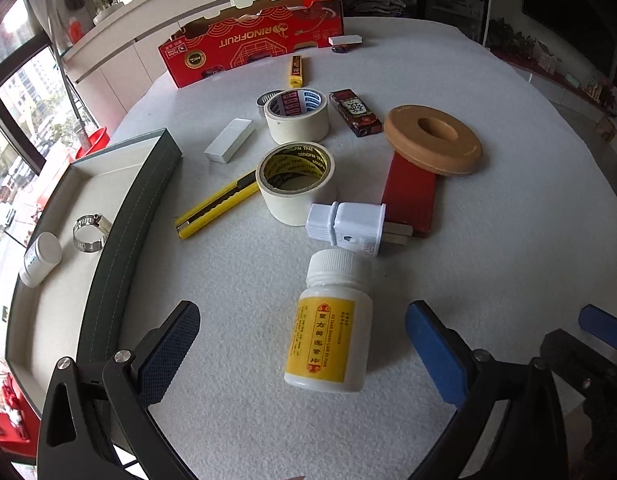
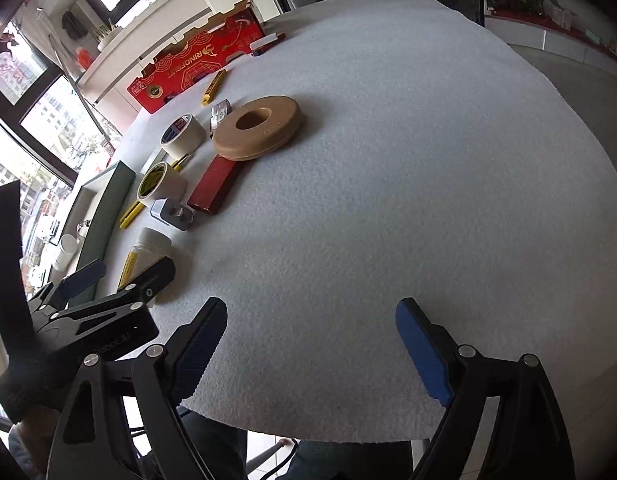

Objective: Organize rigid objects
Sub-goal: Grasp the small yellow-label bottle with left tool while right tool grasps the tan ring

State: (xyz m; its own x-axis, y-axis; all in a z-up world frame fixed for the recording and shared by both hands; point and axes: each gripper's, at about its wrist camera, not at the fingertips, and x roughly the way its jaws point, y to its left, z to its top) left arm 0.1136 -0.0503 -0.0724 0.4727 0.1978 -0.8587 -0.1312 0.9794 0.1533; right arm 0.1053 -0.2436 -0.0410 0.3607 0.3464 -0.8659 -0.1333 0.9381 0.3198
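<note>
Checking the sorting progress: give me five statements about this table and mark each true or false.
1. The hose clamp lies inside the grey tray. True.
2. The left gripper is shut on the yellow-labelled bottle. False: its jaws stand open either side of the bottle.
3. The tan ring rests partly on the red block. True.
4. The right gripper holds a tape roll. False: it is open and empty.
5. The yellow utility knife is in the tray. False: it lies on the table.

Hose clamp (image 1: 91, 233) and small bottle (image 1: 41, 259) in tray (image 1: 136, 208)
</note>
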